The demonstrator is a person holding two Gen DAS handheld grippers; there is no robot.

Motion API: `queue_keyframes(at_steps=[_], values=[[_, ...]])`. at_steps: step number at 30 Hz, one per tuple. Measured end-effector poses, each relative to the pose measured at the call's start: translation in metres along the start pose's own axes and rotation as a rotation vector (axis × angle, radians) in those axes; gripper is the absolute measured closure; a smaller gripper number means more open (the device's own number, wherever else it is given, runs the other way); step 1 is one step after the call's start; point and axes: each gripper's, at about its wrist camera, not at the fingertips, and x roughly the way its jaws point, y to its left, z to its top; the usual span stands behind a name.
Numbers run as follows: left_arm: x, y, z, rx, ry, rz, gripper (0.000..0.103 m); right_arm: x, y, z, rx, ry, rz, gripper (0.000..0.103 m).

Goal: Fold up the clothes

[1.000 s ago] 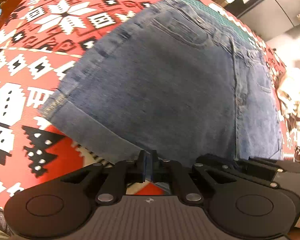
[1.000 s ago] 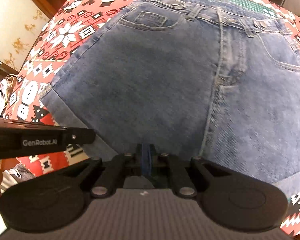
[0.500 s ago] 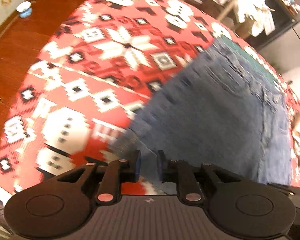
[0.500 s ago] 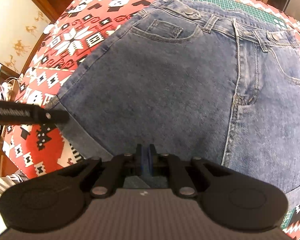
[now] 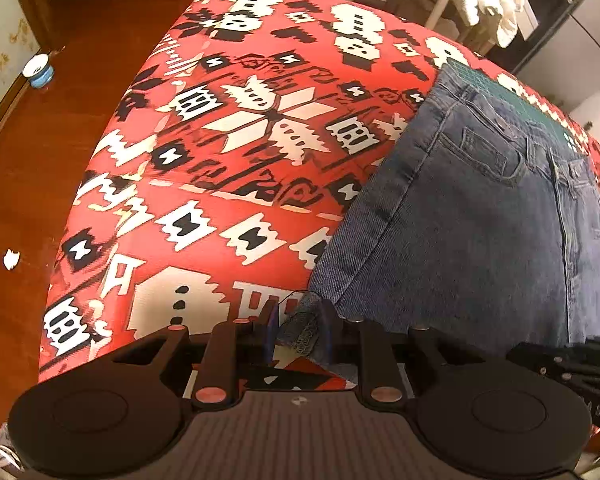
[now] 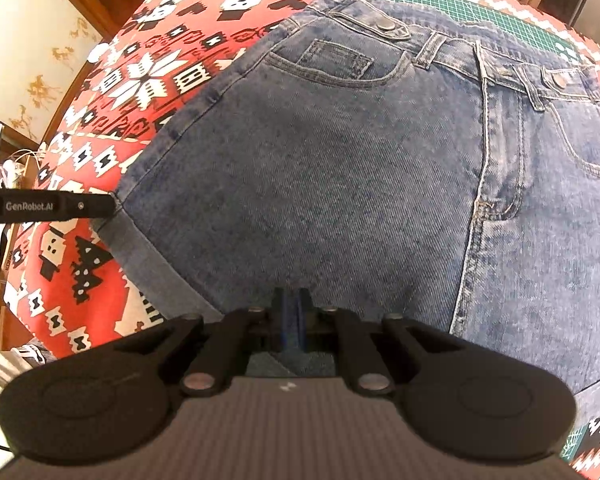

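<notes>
Warm indoor light, fairly bright. Strong fisheye bending at edges, dark corners. Both views sharp; floor point(image 5: 40, 184) shows glare.

Red patterned tablecloth point(image 5: 236, 184), green cutting mat point(image 6: 452, 4), small bowl point(image 5: 39, 70) on floor.

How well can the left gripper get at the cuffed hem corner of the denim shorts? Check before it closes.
Probably yes: the left gripper has open jaws, with the hem corner of the denim shorts already between them and nothing blocking.

Red patterned tablecloth point(image 5: 228, 184) covers table; denim shorts point(image 6: 340, 168), green cutting mat point(image 6: 460, 4) atop.
</notes>
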Motion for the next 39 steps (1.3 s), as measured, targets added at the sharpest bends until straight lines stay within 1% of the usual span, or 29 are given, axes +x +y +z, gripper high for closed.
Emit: queue_keyframes(at_steps=[2,4,7,10,12,16,22,26,28,31,34,39], values=[[0.000,-0.003,-0.001,0.019,-0.003,-0.004,0.093,0.001,0.001,0.001,-0.001,0.001,0.001,0.095],[-0.002,-0.009,-0.003,0.053,-0.013,0.025,0.098,0.003,0.002,0.002,0.000,0.002,0.002,0.095],[-0.005,-0.016,-0.005,0.092,-0.028,0.065,0.100,0.003,0.003,0.006,-0.003,-0.014,-0.001,0.095],[-0.005,-0.009,-0.003,0.067,-0.024,0.075,0.103,0.005,0.002,0.018,-0.018,-0.048,-0.021,0.096],[-0.005,-0.005,-0.002,0.052,-0.020,0.085,0.103,0.009,-0.002,0.032,-0.025,-0.074,-0.038,0.099],[-0.006,-0.001,-0.001,0.020,-0.021,0.062,0.103,0.019,-0.007,0.064,-0.015,-0.129,-0.042,0.101],[-0.005,0.002,-0.001,-0.019,-0.017,0.033,0.103,0.037,0.010,0.107,-0.062,-0.175,-0.047,0.101],[-0.007,0.004,0.001,-0.038,-0.020,0.016,0.103,0.046,0.028,0.124,-0.123,-0.201,-0.062,0.100],[-0.009,0.006,0.004,-0.055,-0.027,0.000,0.103,0.050,0.032,0.131,-0.126,-0.204,-0.056,0.100],[-0.013,0.006,0.011,-0.069,-0.043,-0.029,0.103,0.048,0.031,0.134,-0.111,-0.200,-0.043,0.100],[-0.017,0.000,0.020,-0.063,-0.056,-0.064,0.103,0.034,0.022,0.124,-0.088,-0.215,-0.034,0.099],[-0.014,-0.020,0.037,-0.027,-0.071,-0.127,0.102,0.001,-0.018,0.097,-0.030,-0.232,-0.074,0.099]])
